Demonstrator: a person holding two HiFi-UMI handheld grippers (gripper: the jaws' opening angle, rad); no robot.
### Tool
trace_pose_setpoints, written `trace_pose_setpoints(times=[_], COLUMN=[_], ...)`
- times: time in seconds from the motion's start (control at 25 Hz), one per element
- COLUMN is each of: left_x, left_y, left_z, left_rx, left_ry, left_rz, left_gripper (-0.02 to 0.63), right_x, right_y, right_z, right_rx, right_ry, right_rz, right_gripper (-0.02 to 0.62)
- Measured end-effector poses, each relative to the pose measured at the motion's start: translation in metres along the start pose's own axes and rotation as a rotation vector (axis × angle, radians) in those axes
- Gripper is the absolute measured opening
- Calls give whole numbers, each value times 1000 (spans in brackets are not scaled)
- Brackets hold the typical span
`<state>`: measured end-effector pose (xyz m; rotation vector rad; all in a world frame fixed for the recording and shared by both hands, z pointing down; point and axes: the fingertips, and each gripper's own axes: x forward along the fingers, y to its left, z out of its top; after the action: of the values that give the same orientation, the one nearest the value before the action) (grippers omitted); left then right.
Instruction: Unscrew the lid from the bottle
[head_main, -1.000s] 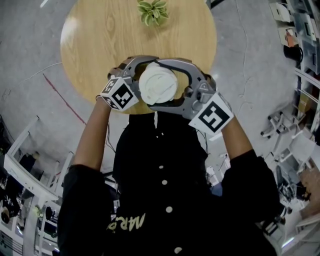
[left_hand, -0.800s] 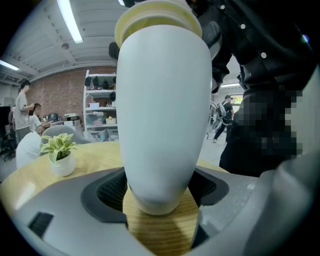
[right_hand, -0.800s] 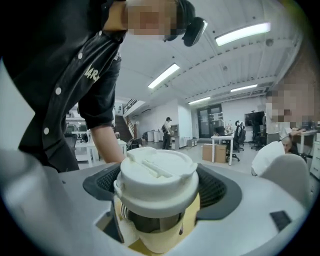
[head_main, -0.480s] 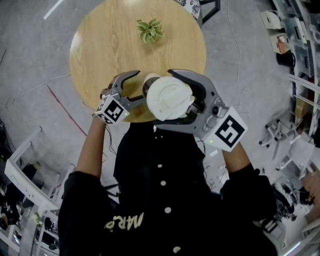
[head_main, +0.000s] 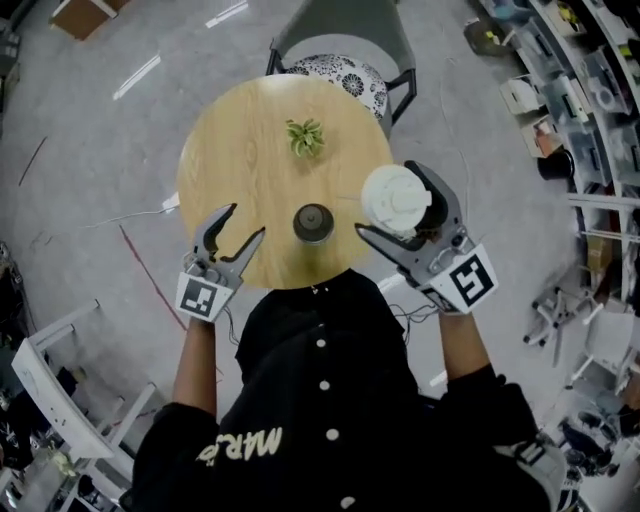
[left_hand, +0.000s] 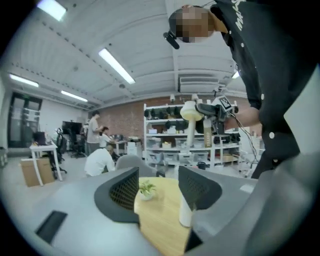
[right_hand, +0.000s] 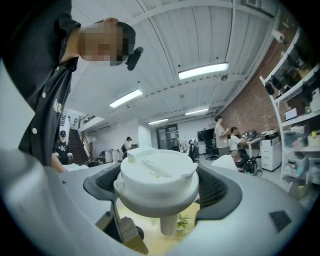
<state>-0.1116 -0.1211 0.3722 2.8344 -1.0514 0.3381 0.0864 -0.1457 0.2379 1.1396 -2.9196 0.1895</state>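
The bottle (head_main: 313, 222) stands upright and without its lid near the front of the round wooden table (head_main: 235, 150); from above I see its dark mouth. In the left gripper view the bottle (left_hand: 186, 214) shows as a white cylinder partly behind one jaw. My left gripper (head_main: 247, 222) hovers left of the bottle, apart from it; its jaws are closing with nothing between them. My right gripper (head_main: 390, 200) is shut on the white lid (head_main: 397, 198), held above the table's right edge. The lid (right_hand: 157, 172) fills the jaws, its ribbed stem (right_hand: 168, 223) hanging below.
A small potted plant (head_main: 305, 137) sits on the table behind the bottle. A grey chair (head_main: 340, 62) stands at the table's far side. Shelving (head_main: 590, 110) lines the right, and a white frame (head_main: 60, 370) stands at the lower left.
Both grippers were together at the table's front edge around the bottle and lid. The left one has let go and moved left; the right has carried the lid off to the right.
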Motion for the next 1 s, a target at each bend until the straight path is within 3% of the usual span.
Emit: trace_pose_setpoints(times=[0.12, 0.2, 0.32, 0.44, 0.6, 0.72, 0.88, 1.0], left_x=[-20, -34, -49, -63, -86, -103, -110, -111], left_y=[9, 12, 16, 20, 35, 40, 41, 44], left_z=[44, 71, 113, 150, 177, 196, 206, 203], left_rx=[79, 145, 178, 122, 42, -6, 30, 0], left_ry=[-38, -43, -79, -133, -138, -164, -159, -165], left_rz=[138, 219, 310, 367, 454, 490, 512, 522], left_gripper=[93, 16, 5, 5, 5, 4, 5, 5], right_x=[-18, -32, -53, -76, -101, -119, -133, -138], right_y=[-21, -30, -41, -50, -57, -62, -68, -69], right_z=[19, 27, 41, 54, 73, 83, 89, 93], right_rx=[-21, -23, -34, -62, -102, -107, -110, -128], right_ry=[-22, -31, -54, -60, -67, -72, -81, -89], right_rz=[-108, -174, -272, -354, -432, -481, -523, -536], right_gripper=[468, 468, 468, 468, 468, 468, 468, 468])
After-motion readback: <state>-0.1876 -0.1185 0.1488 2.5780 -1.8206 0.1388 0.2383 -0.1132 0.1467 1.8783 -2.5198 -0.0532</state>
